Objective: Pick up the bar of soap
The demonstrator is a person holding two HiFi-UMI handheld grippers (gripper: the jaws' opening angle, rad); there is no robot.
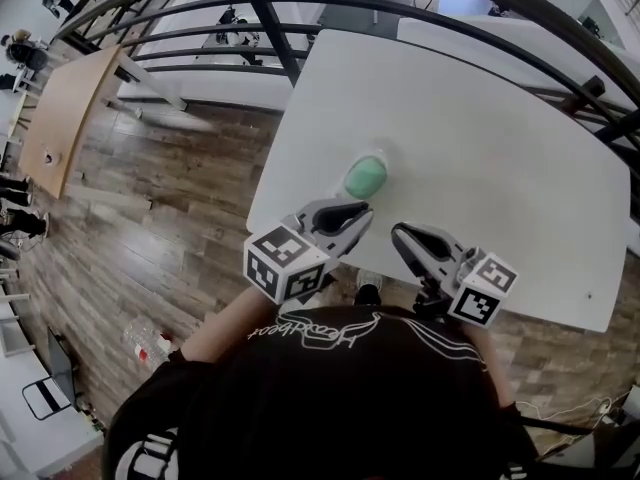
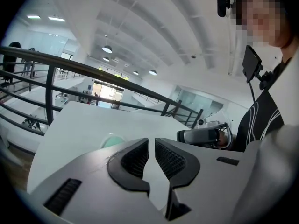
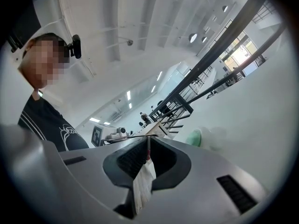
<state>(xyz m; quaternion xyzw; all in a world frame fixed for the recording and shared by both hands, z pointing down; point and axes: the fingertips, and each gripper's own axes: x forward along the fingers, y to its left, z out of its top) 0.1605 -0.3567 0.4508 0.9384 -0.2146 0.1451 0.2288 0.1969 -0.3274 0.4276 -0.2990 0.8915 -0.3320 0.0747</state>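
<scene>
The bar of soap (image 1: 366,175) is pale green, in a clear wrapping, and lies on the white table (image 1: 480,128) near its front left edge. My left gripper (image 1: 366,212) sits just short of it, tips pointing at the soap; its jaws stand a narrow slit apart with nothing between them. In the left gripper view the soap (image 2: 112,140) peeks over the left jaw of this gripper (image 2: 152,142). My right gripper (image 1: 398,231) hovers at the table's front edge, right of the soap, shut and empty. From the right gripper (image 3: 148,139) the soap (image 3: 195,137) lies ahead to the right.
A black railing (image 1: 270,13) curves round the table's far side. Wooden floor (image 1: 170,198) lies to the left, with a plastic bottle (image 1: 145,343) on it and a wooden table (image 1: 70,108) further off. The person's torso fills the bottom of the head view.
</scene>
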